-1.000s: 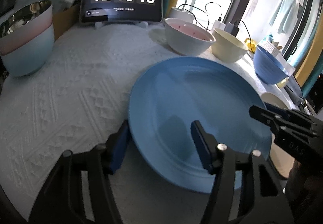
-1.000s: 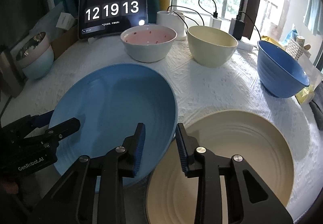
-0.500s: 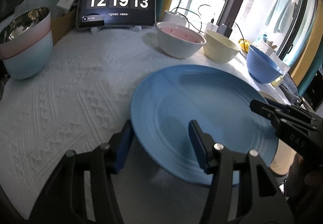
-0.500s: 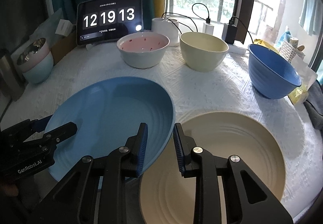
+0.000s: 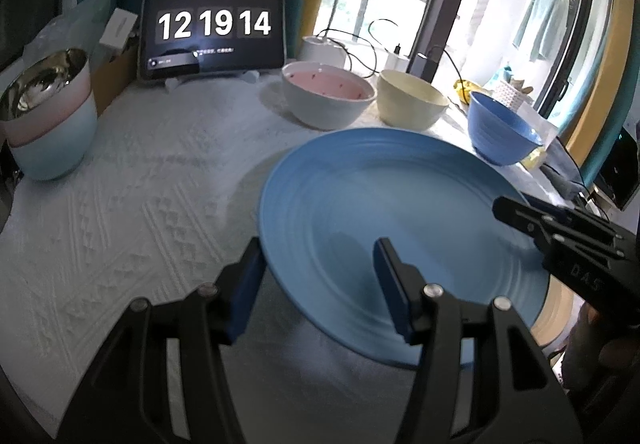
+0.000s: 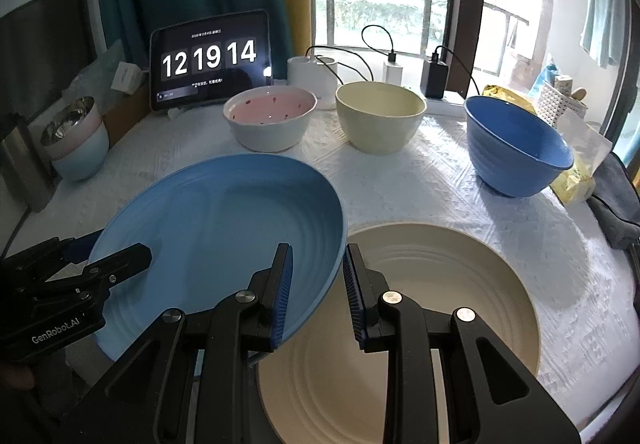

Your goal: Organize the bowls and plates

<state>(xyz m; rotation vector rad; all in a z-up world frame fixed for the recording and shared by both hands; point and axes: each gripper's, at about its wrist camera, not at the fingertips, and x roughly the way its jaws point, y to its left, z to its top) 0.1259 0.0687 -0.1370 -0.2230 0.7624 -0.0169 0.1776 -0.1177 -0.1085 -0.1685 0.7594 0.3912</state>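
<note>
Two plates (image 6: 216, 228), (image 6: 440, 304); four bowls (image 6: 270, 115), (image 6: 380, 115), (image 6: 516, 147), (image 6: 76, 139).

We see the blue plate (image 6: 216, 228) tilted off the cloth, its rim between both our tools' fingers, overlapping the cream plate (image 6: 440, 308) that lies flat ahead of our right tool. Beyond them stand, upright in a row, a white bowl with pink speckled inside (image 6: 270, 117), a cream bowl (image 6: 380, 115) and a blue bowl (image 6: 516, 151). Far left sit stacked pastel bowls (image 5: 48, 123).

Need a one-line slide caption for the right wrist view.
Right gripper and left gripper hold a blue plate by opposite rims, tilted beside a cream plate; three bowls behind.
</note>
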